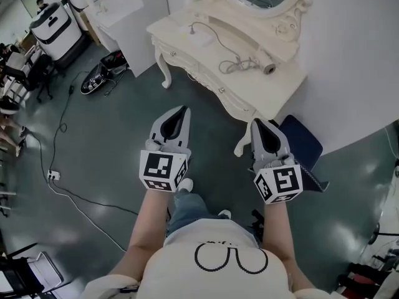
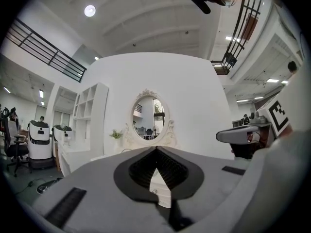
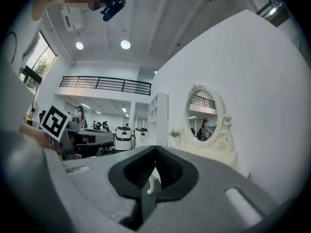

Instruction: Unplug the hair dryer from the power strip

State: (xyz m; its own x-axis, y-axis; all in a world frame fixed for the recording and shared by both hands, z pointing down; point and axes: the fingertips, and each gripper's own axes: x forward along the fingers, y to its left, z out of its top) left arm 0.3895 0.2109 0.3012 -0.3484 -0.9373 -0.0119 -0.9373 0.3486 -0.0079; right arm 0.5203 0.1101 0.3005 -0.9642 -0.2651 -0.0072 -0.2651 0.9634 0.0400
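Note:
In the head view the hair dryer (image 1: 267, 65) lies on the white dressing table (image 1: 187, 52) at its right end. Its cord (image 1: 219, 42) runs left to a white power strip (image 1: 201, 39) further back on the tabletop. Both grippers are held level over the floor, short of the table's front edge. My left gripper (image 1: 182, 109) is shut with nothing in it, and my right gripper (image 1: 257, 122) is shut and empty too. In the left gripper view the closed left gripper (image 2: 156, 149) points at the table. The right gripper (image 3: 155, 149) in its own view points past a table leg.
An oval mirror (image 2: 149, 118) stands on the table against the white wall. A dark blue stool (image 1: 303, 143) sits right of the right gripper. On the floor to the left lie a cable with a small socket block (image 1: 53, 175) and a black device (image 1: 100, 75). White machines (image 1: 55, 27) stand behind.

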